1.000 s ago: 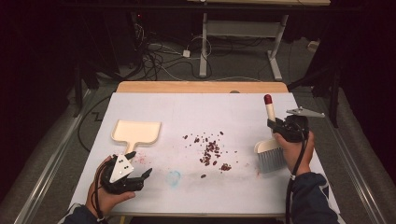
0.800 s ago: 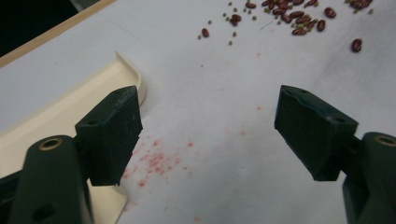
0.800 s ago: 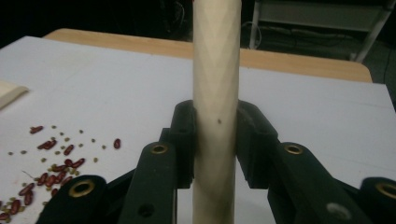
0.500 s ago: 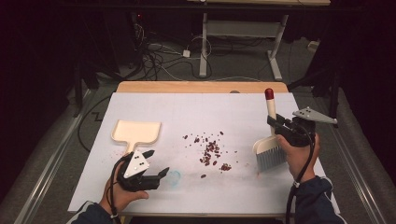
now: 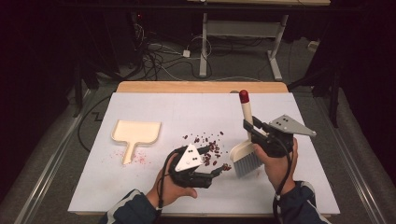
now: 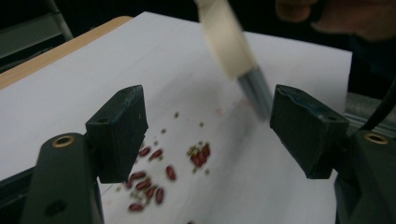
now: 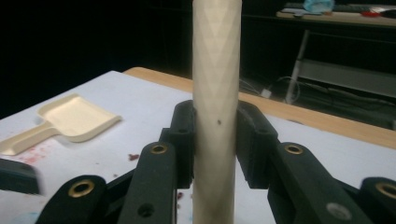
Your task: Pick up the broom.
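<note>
The brush (image 5: 246, 154) is the main player here, standing pretty much upright at the right of the counter (image 5: 140, 186), bristles down just beside the scatter of red beans (image 5: 208, 147). The right tongs (image 5: 252, 133) are clamped around its cream handle, and the right gripper view shows the jaws snug on both sides of it (image 7: 216, 93).

The left tongs (image 5: 212, 171) sit low near the front edge, spread wide with nothing in them, and from the left gripper view the beans (image 6: 154, 182) lie right between and under the jaws.

To do the sweep well, the person probably wants to keep the bristles flat on the surface and pull in short strokes toward the pile, so the beans bunch up instead of skittering off. The grip sits mid-handle, which looks good for control. The catch is the dustpan (image 5: 135, 135): it lies well apart at the left, flat on the counter. The free left tongs would likely need to fetch it by its handle first.

The dustpan looks empty so far, with only a few reddish specks on the counter around its handle.
</note>
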`<action>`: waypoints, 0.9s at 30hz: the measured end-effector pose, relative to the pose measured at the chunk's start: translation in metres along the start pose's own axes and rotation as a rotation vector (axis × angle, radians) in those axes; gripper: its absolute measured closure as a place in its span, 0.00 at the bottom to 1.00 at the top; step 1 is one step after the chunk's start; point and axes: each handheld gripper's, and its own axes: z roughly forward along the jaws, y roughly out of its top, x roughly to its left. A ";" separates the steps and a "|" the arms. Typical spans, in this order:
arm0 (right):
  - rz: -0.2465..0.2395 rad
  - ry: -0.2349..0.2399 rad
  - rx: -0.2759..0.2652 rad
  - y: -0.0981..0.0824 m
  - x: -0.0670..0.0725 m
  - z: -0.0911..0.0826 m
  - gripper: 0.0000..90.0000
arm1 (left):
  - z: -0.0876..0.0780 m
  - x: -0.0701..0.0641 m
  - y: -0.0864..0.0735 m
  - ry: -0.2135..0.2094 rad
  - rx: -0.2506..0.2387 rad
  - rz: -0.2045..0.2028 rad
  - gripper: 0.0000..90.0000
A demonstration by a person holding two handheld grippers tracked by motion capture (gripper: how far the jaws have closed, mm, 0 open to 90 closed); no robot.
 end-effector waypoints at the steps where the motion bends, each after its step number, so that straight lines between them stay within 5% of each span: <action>1: -0.003 0.009 -0.005 0.000 0.004 0.000 0.79 | 0.009 -0.003 0.004 -0.009 -0.005 -0.007 0.30; 4: -0.024 0.030 -0.012 -0.001 0.019 0.002 0.79 | 0.017 -0.004 0.006 -0.010 -0.007 -0.023 0.31; 6: -0.042 0.046 -0.014 -0.001 0.029 0.002 0.78 | 0.025 -0.003 0.006 0.025 -0.027 -0.048 0.35; 12: -0.074 0.068 -0.039 0.000 0.045 -0.003 0.78 | 0.029 0.003 0.001 0.008 -0.029 -0.085 0.43; 17: -0.088 0.114 -0.057 0.001 0.052 -0.009 0.78 | 0.023 0.008 -0.001 -0.042 -0.033 -0.060 0.68; 20: -0.086 0.141 -0.060 0.002 0.051 -0.010 0.78 | 0.017 0.012 -0.002 -0.047 -0.017 -0.053 0.70; 22: -0.118 0.222 -0.047 0.004 0.045 -0.012 0.76 | 0.013 0.017 -0.003 -0.055 -0.002 -0.043 0.72; 23: -0.118 0.222 -0.047 0.004 0.045 -0.012 0.76 | 0.010 0.019 -0.003 -0.056 0.008 -0.034 0.72; 24: -0.146 0.291 -0.020 0.006 0.039 -0.011 0.68 | 0.008 0.021 -0.003 -0.059 0.014 -0.027 0.72; 26: -0.170 0.318 -0.006 0.007 0.037 -0.012 0.65 | 0.003 0.025 -0.004 -0.078 0.023 -0.016 0.73; 27: -0.232 0.357 0.035 0.008 0.034 -0.011 0.59 | 0.002 0.026 -0.004 -0.080 0.029 -0.006 0.73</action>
